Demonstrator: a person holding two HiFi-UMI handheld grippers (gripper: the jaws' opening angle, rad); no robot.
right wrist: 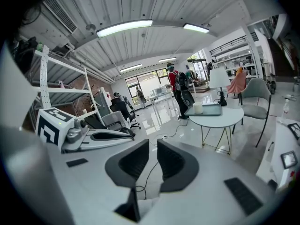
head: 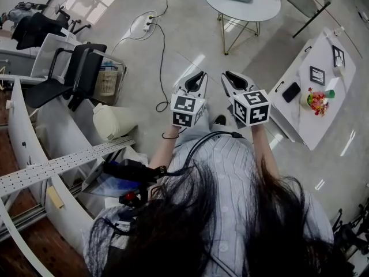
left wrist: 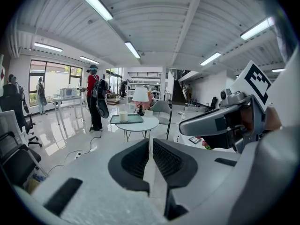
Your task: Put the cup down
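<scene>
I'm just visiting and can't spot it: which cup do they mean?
Look at the round white table ahead, on thin gold legs. A dark green tray lies on it, and the cup stands on that tray: short, plain and cream, near a taller white-shaded lamp.

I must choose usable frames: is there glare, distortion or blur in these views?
Head view: sharp, with glare streaks on the glossy floor. Left gripper view: strong fisheye bending, dark corners, bright ceiling lamps. Right gripper view: same bending and dark corners; the round table looks sharp.
</scene>
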